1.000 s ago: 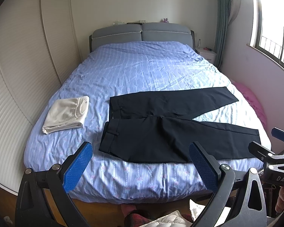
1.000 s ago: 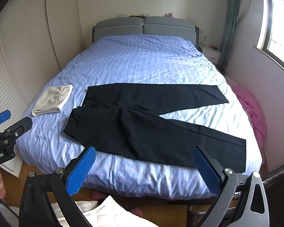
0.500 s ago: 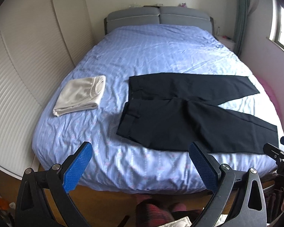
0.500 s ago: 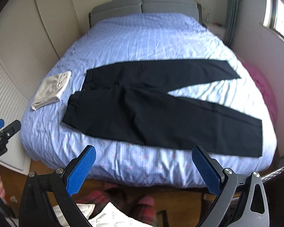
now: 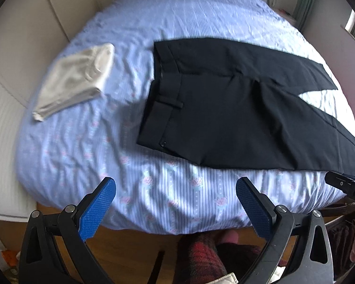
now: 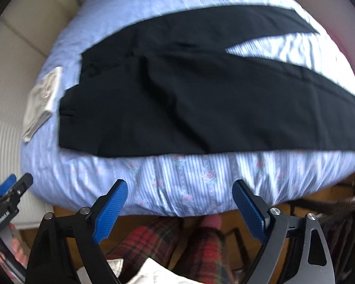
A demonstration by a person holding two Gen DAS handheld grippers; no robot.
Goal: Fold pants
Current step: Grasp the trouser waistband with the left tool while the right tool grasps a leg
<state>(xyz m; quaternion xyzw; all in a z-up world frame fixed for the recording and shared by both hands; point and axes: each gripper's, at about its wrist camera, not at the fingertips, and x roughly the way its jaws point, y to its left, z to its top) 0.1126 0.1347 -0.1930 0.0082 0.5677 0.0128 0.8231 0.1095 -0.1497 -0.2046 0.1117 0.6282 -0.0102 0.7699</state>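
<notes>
A: Left view? Step?
B: Approach. Left gripper (image 5: 175,197) wide, empty; pants (image 5: 227,108) flat near bed (image 5: 177,189) front edge.
A: Right view?
B: Right gripper (image 6: 179,200) wide, just been narrowing, nothing between. Next: grab near leg.

Both tools point steeply down, left tool (image 5: 176,190) gaping, right tool (image 6: 179,193) just narrowing, empty.

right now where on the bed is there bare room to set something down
Free: the bed beyond the black pants toward its head, and the strip between the pants and the folded white garment. Tight: the near edge below the pants, only a narrow band.
</notes>
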